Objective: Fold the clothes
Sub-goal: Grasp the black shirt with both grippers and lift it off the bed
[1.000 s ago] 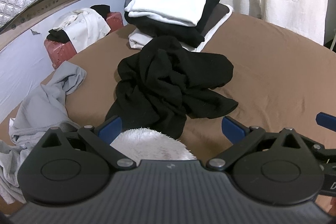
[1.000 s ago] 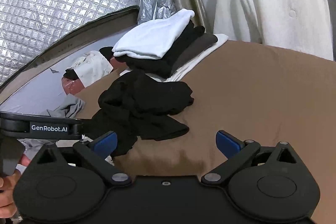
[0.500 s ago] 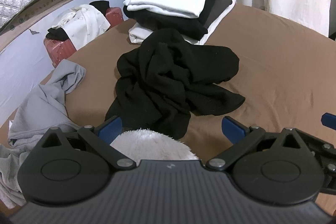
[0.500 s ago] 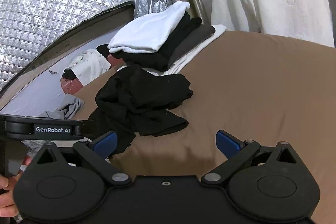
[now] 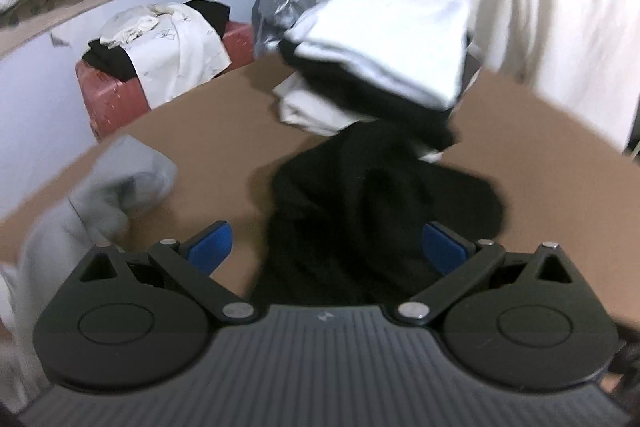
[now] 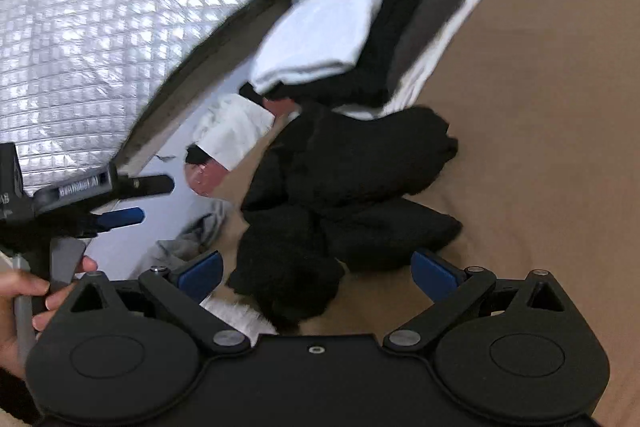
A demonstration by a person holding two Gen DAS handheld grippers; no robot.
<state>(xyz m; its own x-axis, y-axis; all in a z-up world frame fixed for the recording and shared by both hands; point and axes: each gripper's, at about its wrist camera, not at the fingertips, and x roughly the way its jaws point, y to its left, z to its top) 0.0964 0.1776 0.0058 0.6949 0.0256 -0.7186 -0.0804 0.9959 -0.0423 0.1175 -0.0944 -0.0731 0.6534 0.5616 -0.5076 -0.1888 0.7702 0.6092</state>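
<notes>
A crumpled black garment [image 5: 372, 195] [image 6: 352, 187] lies in a heap on the brown bed sheet [image 5: 208, 131] [image 6: 540, 131]. Behind it stands a stack of folded clothes [image 5: 384, 67] [image 6: 344, 39], white on top, black and grey below. My left gripper [image 5: 326, 247] is open, its blue pads wide apart, low over the near end of the black heap. My right gripper [image 6: 316, 273] is open too, just short of the heap's near edge. The left gripper also shows at the left of the right wrist view, held by a hand [image 6: 24, 291]. Both views are blurred.
A grey garment [image 5: 100, 195] lies crumpled at the sheet's left edge. A fluffy white item [image 6: 236, 311] peeks out by my right gripper. A red case [image 5: 116, 91] with white and black clothes on it stands beyond the bed. White fabric [image 5: 560, 7] hangs at the back right.
Both grippers have moved forward toward the black garment, which now fills more of each view. The left gripper has passed over the fluffy white item. The jaws stay open.
</notes>
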